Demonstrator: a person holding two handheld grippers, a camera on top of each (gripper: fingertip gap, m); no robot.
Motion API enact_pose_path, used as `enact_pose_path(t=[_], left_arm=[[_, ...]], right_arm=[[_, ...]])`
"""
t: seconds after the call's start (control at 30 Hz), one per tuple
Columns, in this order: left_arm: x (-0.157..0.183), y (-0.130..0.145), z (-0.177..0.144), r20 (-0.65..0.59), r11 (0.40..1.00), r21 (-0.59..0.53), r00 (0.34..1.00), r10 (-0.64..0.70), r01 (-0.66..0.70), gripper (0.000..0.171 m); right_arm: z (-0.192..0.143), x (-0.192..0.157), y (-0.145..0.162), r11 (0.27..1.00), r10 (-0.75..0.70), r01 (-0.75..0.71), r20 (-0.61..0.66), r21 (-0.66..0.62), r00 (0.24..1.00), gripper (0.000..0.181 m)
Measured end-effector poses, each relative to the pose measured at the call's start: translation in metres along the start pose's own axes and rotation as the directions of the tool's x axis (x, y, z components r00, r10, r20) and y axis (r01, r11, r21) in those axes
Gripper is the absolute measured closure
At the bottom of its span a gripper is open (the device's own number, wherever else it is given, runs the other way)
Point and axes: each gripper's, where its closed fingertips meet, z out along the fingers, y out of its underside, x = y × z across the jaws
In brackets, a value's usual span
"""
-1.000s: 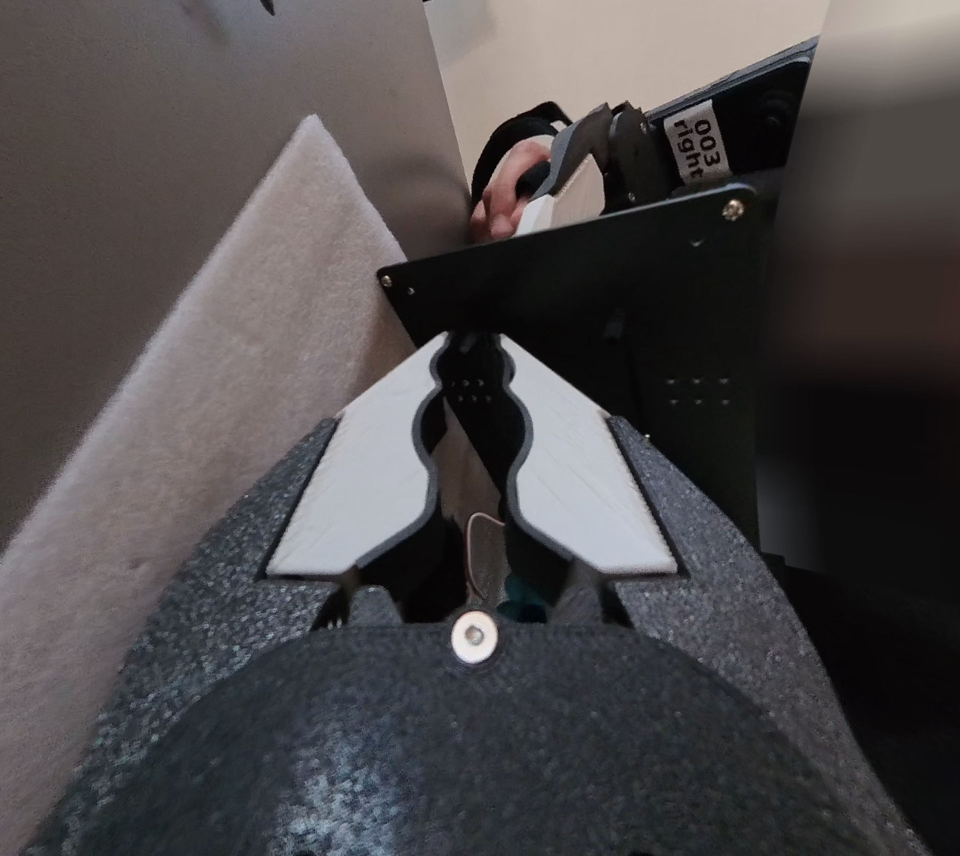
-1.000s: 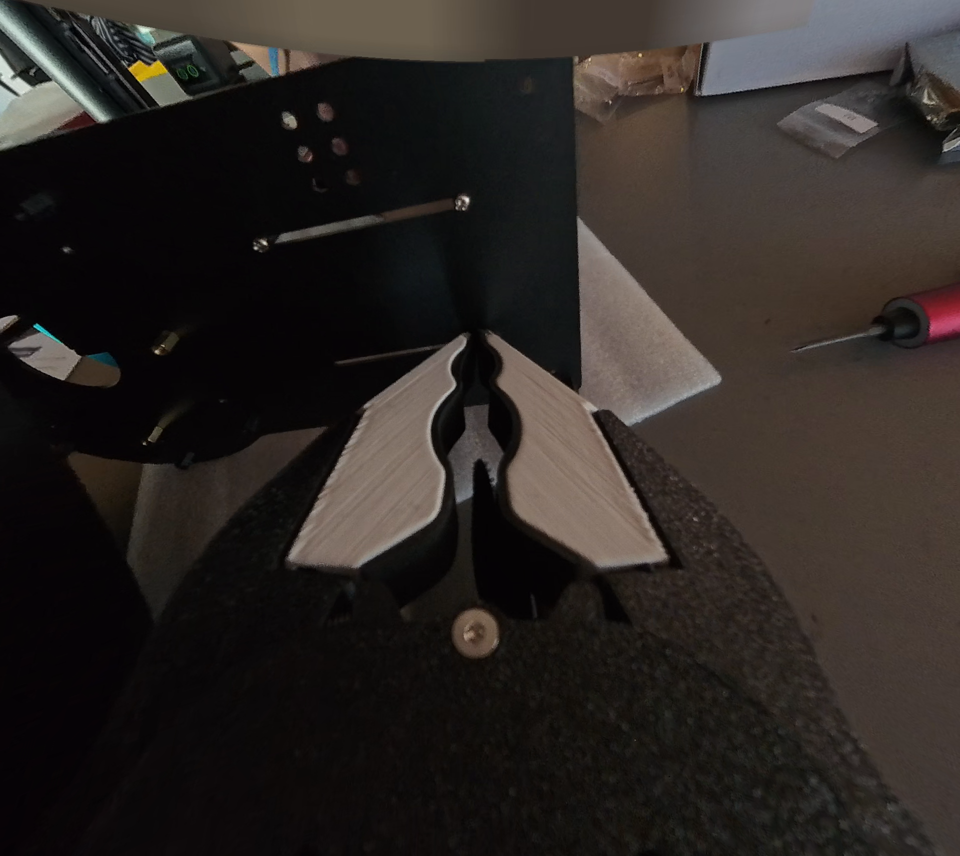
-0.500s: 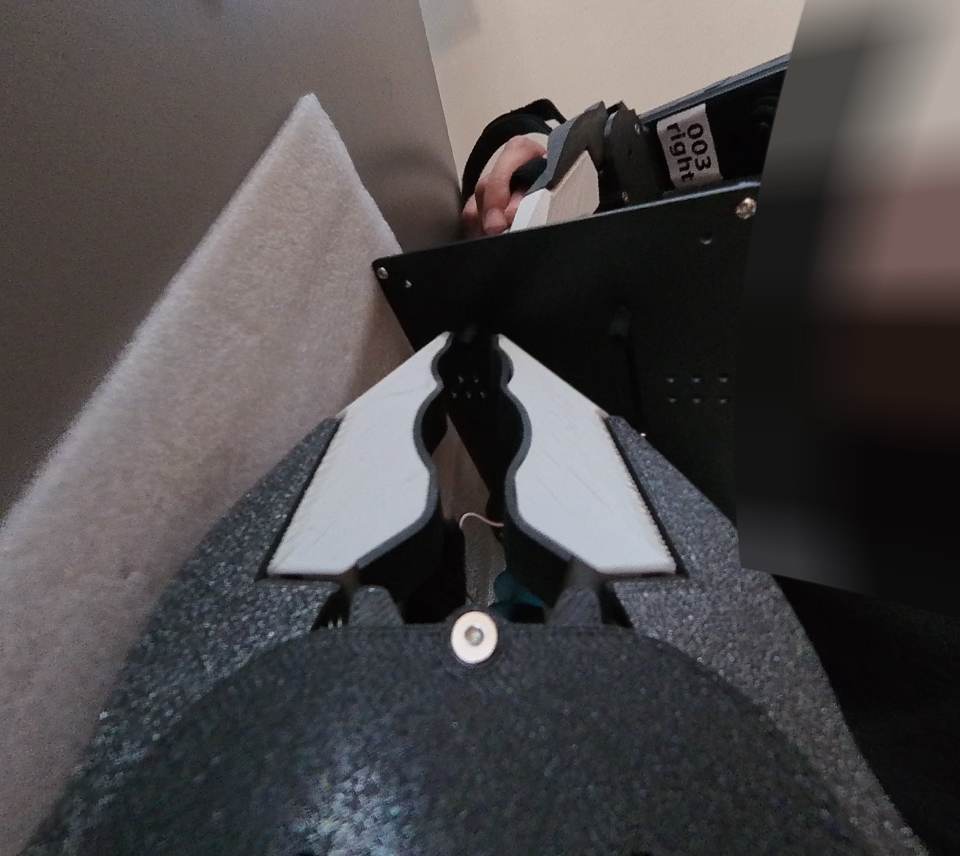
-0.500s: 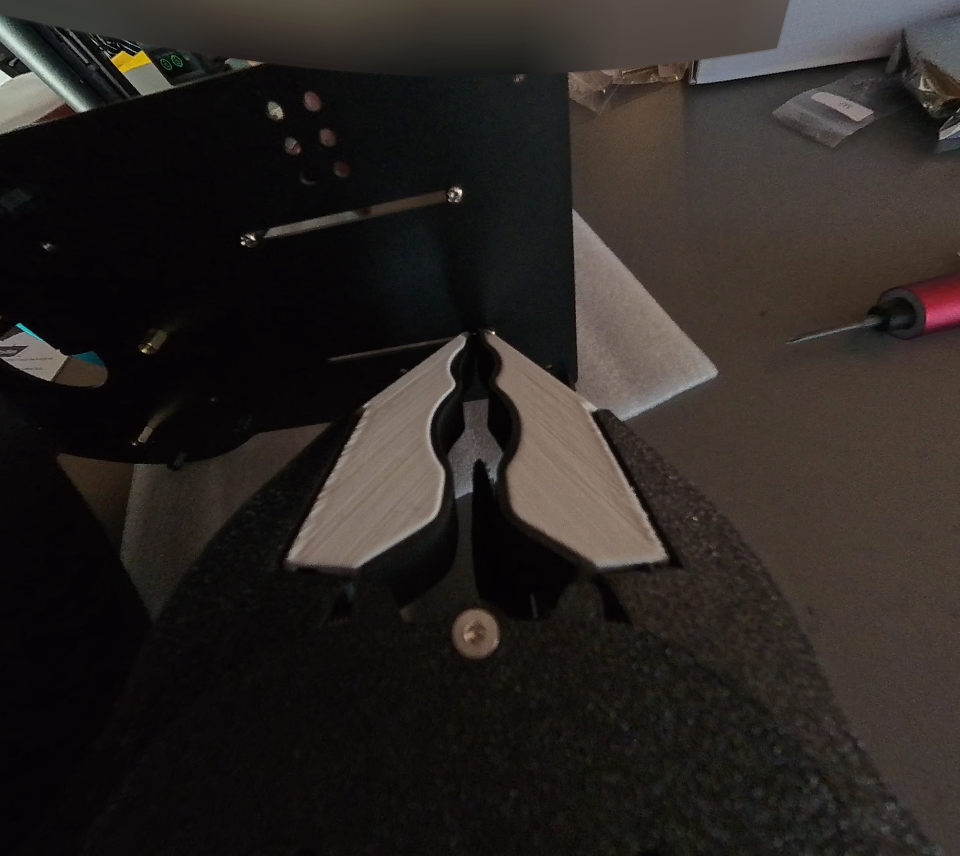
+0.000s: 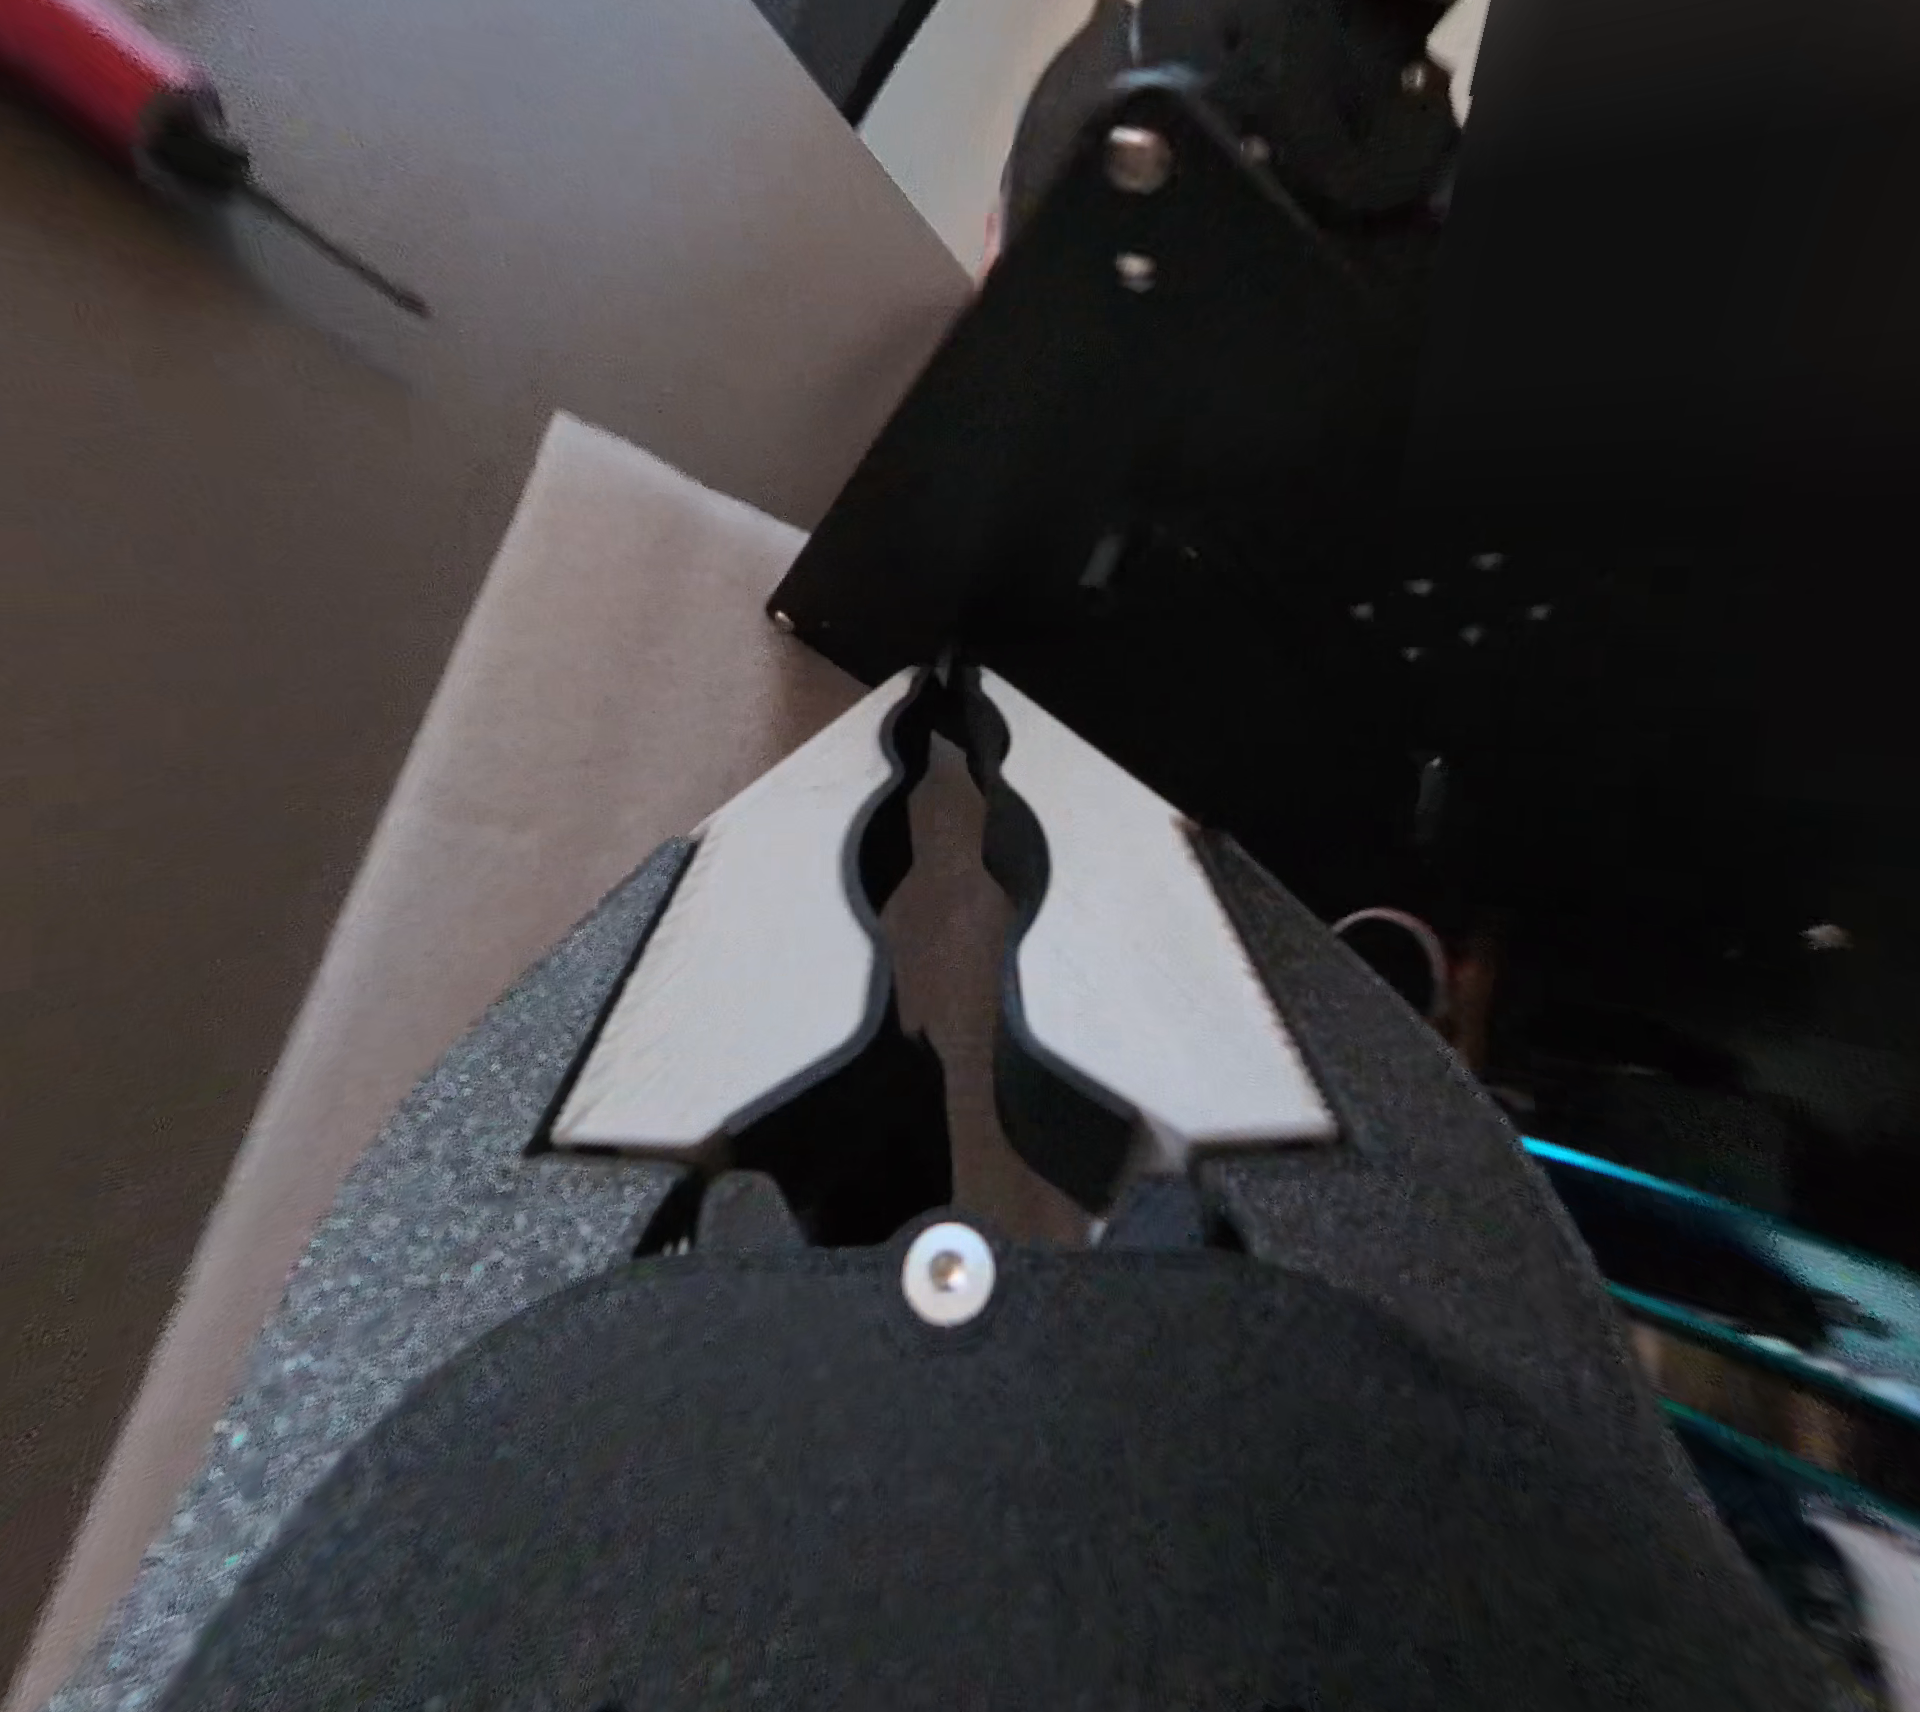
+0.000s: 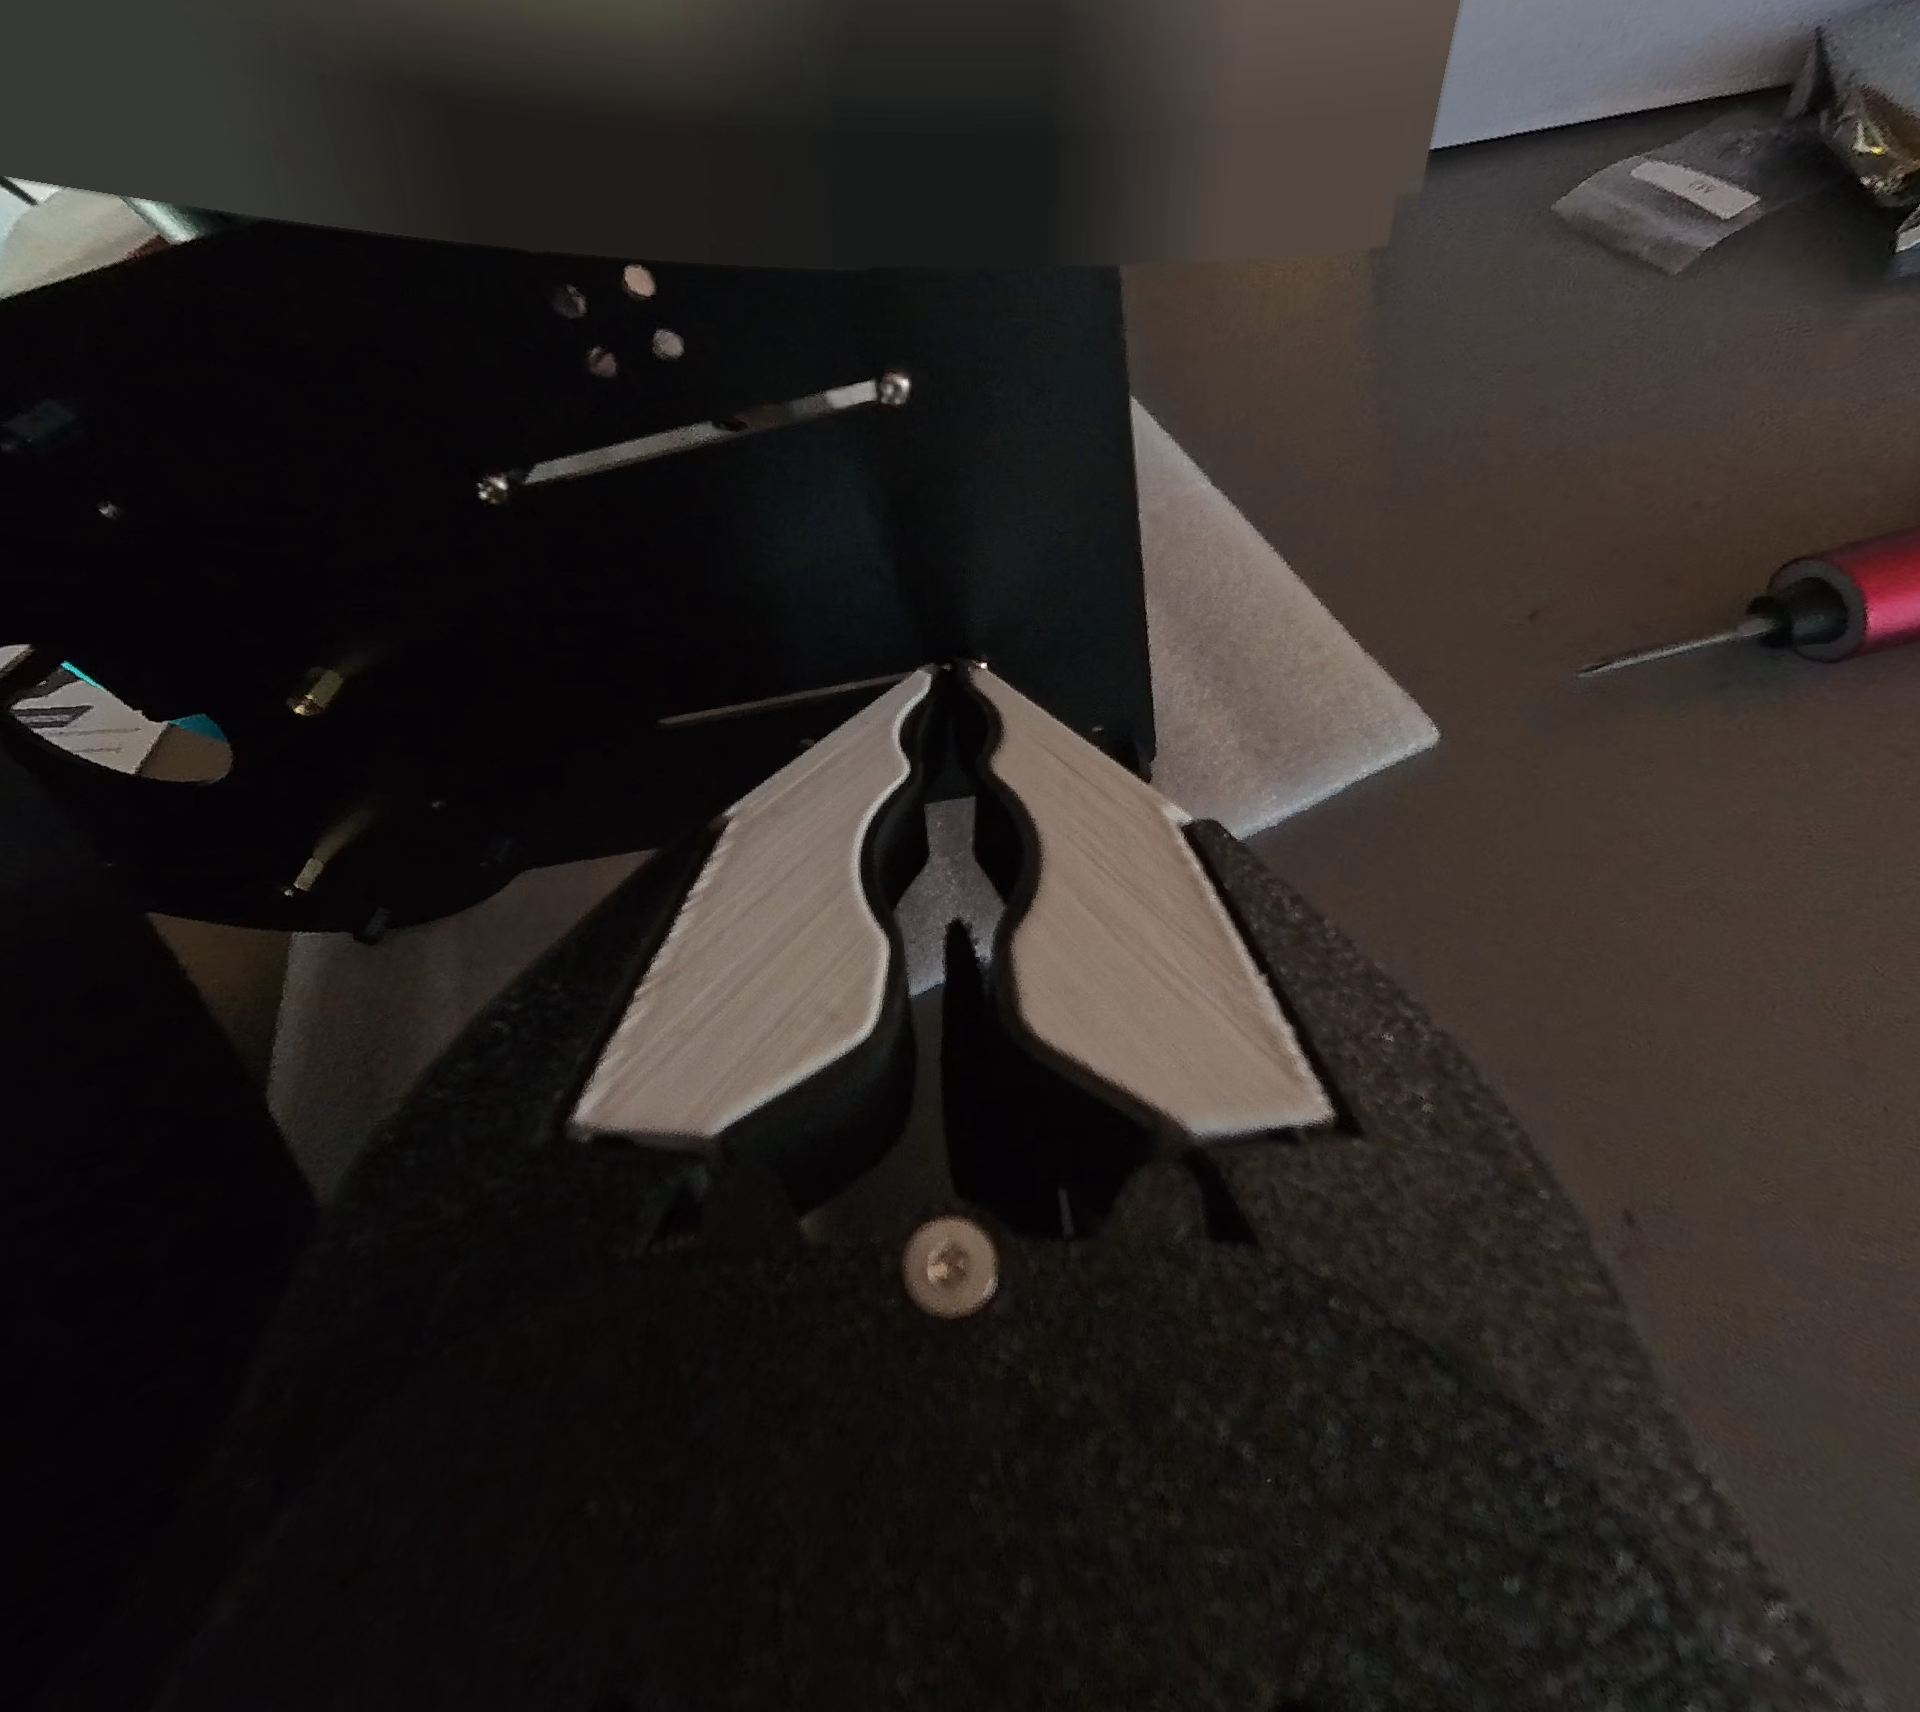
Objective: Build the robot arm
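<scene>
Since a second ago, your left gripper (image 5: 948, 675) has swung round — the red screwdriver (image 5: 99, 67) now shows at its upper left, and the black panel (image 5: 1049, 457) looks tilted. Its jaws are clenched on the panel's lower edge above the white foam sheet (image 5: 582, 727). Your right gripper (image 6: 951, 670) has barely shifted — its jaws pinch the same panel (image 6: 727, 582) near its bottom right corner, with the screwdriver (image 6: 1829, 587) lying well apart on the dark surface (image 6: 1558, 831).
</scene>
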Motion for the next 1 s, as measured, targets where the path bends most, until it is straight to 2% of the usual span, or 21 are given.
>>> enact_pose_path(t=[0.07,0.13,0.2,0.23,0.3,0.33,0.37,0.4,0.43,0.5,0.57,0.73,0.93,1.0], left_arm=[[-0.001,0.001,0.000,0.079,0.984,-0.007,0.981,0.177,-0.177,0.167],[-0.001,0.001,0.000,0.148,0.947,-0.033,0.935,0.322,-0.320,0.167],[-0.002,0.001,-0.001,0.192,0.903,-0.072,0.883,0.429,-0.423,0.167],[-0.002,0.002,-0.001,0.194,0.901,-0.085,0.880,0.433,-0.425,0.166],[-0.002,0.003,-0.002,0.149,0.964,-0.073,0.952,0.266,-0.258,0.166],[0.000,0.001,-0.003,0.096,0.993,-0.043,0.988,0.117,-0.113,0.163],[0.001,-0.003,-0.005,0.029,0.997,-0.005,0.997,-0.071,0.071,0.156],[0.000,-0.007,-0.006,-0.039,0.963,0.018,0.962,-0.269,0.270,0.154],[-0.001,-0.008,-0.007,-0.097,0.901,0.021,0.897,-0.430,0.434,0.153],[0.000,-0.007,-0.008,-0.169,0.796,0.028,0.788,-0.592,0.604,0.149],[0.001,-0.003,-0.007,-0.180,0.739,0.013,0.729,-0.661,0.673,0.148],[0.000,0.001,-0.005,-0.155,0.725,-0.010,0.715,-0.681,0.689,0.150],[-0.005,-0.001,-0.001,-0.212,0.670,0.005,0.656,-0.724,0.742,0.162],[-0.005,-0.001,-0.001,-0.220,0.677,0.009,0.662,-0.716,0.736,0.162]], right_arm=[[0.000,0.000,0.000,1.000,-0.007,0.007,-0.006,-0.001,1.000,0.181],[0.000,0.000,0.000,1.000,-0.006,0.006,-0.003,-0.001,1.000,0.181],[0.001,-0.001,0.000,1.000,-0.009,0.009,-0.003,-0.004,1.000,0.181],[0.001,-0.001,0.001,1.000,-0.012,0.012,-0.006,-0.005,1.000,0.181],[0.001,-0.001,0.001,1.000,-0.014,0.014,-0.008,-0.005,1.000,0.181],[0.001,-0.001,0.001,1.000,-0.014,0.014,-0.007,-0.006,1.000,0.181],[0.001,-0.001,0.001,1.000,-0.014,0.014,-0.005,-0.008,1.000,0.181],[0.001,-0.001,0.001,1.000,-0.014,0.014,-0.005,-0.008,1.000,0.181],[0.002,-0.001,0.001,1.000,-0.015,0.015,-0.006,-0.008,1.000,0.181],[0.001,-0.001,0.001,1.000,-0.015,0.015,-0.008,-0.007,1.000,0.181],[0.002,-0.001,0.000,1.000,-0.018,0.018,-0.010,-0.005,1.000,0.181],[0.002,-0.001,0.000,1.000,-0.018,0.018,-0.010,-0.004,1.000,0.181],[0.002,-0.001,0.000,1.000,-0.022,0.022,-0.014,-0.003,1.000,0.181],[0.001,-0.001,0.000,1.000,-0.024,0.024,-0.015,-0.003,1.000,0.181]])
